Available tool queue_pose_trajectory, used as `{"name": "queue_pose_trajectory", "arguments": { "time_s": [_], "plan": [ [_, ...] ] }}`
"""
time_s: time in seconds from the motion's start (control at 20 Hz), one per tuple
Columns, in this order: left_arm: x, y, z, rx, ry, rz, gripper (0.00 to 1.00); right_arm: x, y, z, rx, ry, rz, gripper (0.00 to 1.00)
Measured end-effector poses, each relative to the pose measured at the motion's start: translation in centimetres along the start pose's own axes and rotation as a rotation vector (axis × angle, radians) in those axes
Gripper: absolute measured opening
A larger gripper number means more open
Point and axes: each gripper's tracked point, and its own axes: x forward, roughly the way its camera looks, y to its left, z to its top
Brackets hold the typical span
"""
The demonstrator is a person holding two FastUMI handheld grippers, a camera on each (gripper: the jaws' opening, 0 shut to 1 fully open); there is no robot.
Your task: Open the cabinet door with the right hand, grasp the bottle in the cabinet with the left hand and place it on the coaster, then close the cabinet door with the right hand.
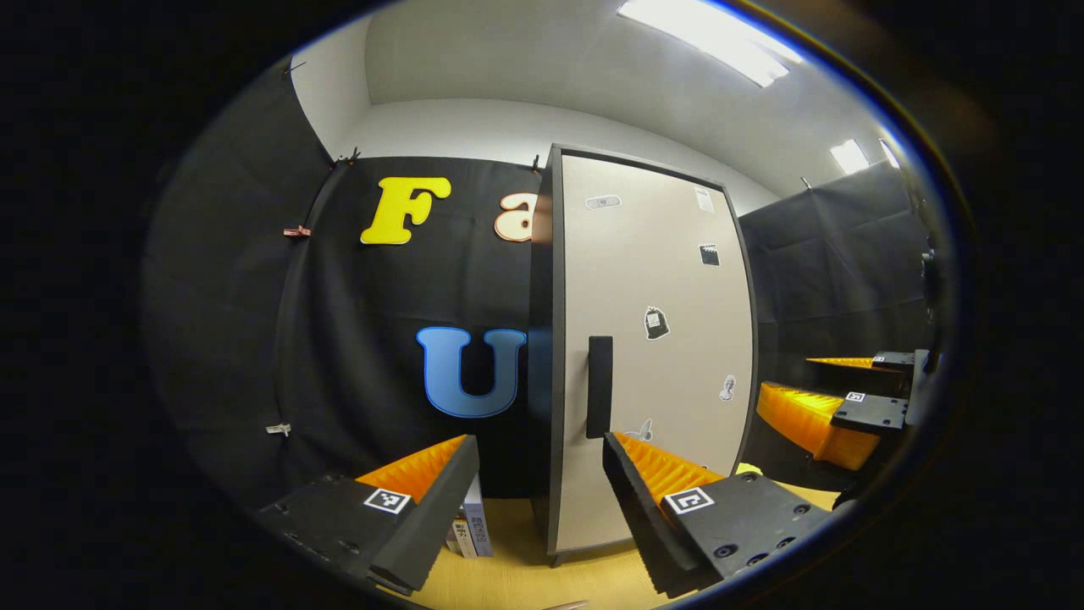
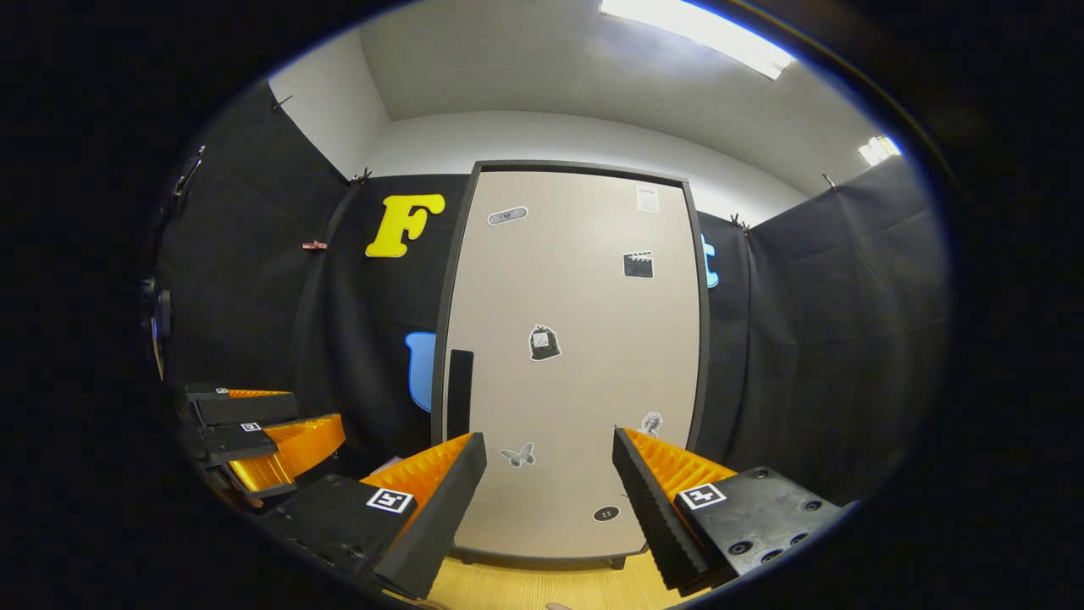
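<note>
While both the right gripper [image 2: 549, 474] and left gripper [image 1: 540, 479] hang spread and empty, the rigid cabinet door [image 2: 576, 356] likely swings lightly; grasp its handle [image 2: 460, 391] at ten o'clock.

Bright, sharp views under glaring ceiling panels [image 1: 707, 38] (fisheye bending at edges)

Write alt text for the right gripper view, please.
A closed cabinet door with small stickers faces the camera, its dark handle at the left edge. The open right gripper points at it; the left gripper shows at far left.
</note>
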Motion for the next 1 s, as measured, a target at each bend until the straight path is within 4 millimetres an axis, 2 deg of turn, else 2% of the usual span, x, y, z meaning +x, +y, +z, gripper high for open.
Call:
{"name": "queue_pose_trajectory", "arguments": {
  "time_s": [0.15,0.35,0.75,1.0],
  "plan": [
    [-0.2,0.3,0.0,0.0,0.002,0.007,0.93,0.2,0.4,0.0,0.006,0.003,0.008,0.97],
    [-1.0,1.7,-0.3,-0.004,0.007,0.015,0.93,1.2,2.5,0.1,0.035,0.004,0.039,0.97],
    [-2.4,5.8,-0.6,0.005,0.012,0.052,0.93,5.7,6.3,-0.7,0.057,0.009,0.049,0.97],
    [-2.3,7.9,-1.5,-0.006,0.025,0.065,0.93,8.9,8.4,-2.4,0.058,0.038,0.053,0.98]
  ]
}}
